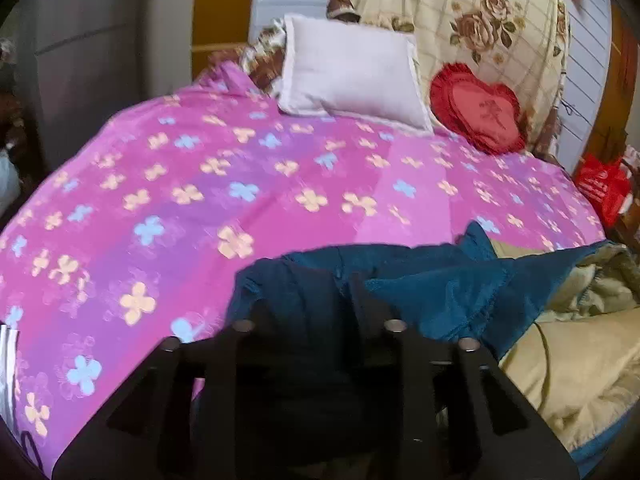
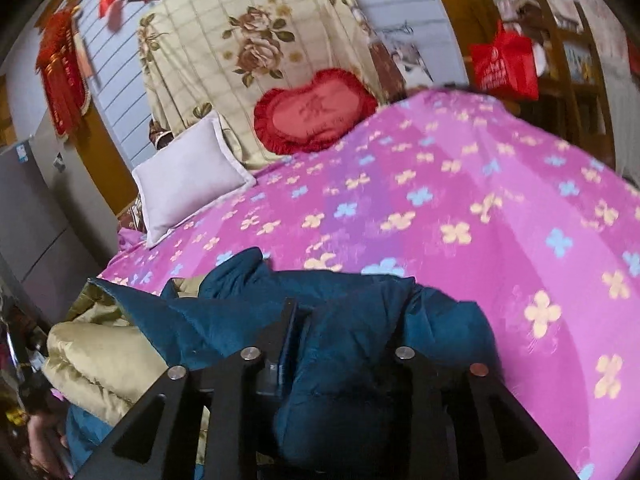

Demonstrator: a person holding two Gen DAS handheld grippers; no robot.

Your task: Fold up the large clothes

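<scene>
A teal-blue padded coat (image 1: 440,292) with an olive-gold lining (image 1: 580,380) lies bunched at the near edge of a bed covered by a pink flowered sheet (image 1: 160,200). My left gripper (image 1: 320,280) is at the coat's left end. Its fingers stand apart, with dark blue cloth draped loosely between and over them. In the right wrist view the coat (image 2: 224,320) spreads to the left, lining (image 2: 100,360) showing. My right gripper (image 2: 348,308) is at the coat's other end, with its jaws apart and a fold of cloth slumped between them, hiding the right fingertip.
A white pillow (image 1: 352,76) and a red heart cushion (image 1: 480,108) rest at the head of the bed against a hanging rose-print quilt (image 1: 460,20). A red bag (image 2: 504,64) hangs beyond the bed. A grey cabinet (image 1: 80,60) stands beside the bed.
</scene>
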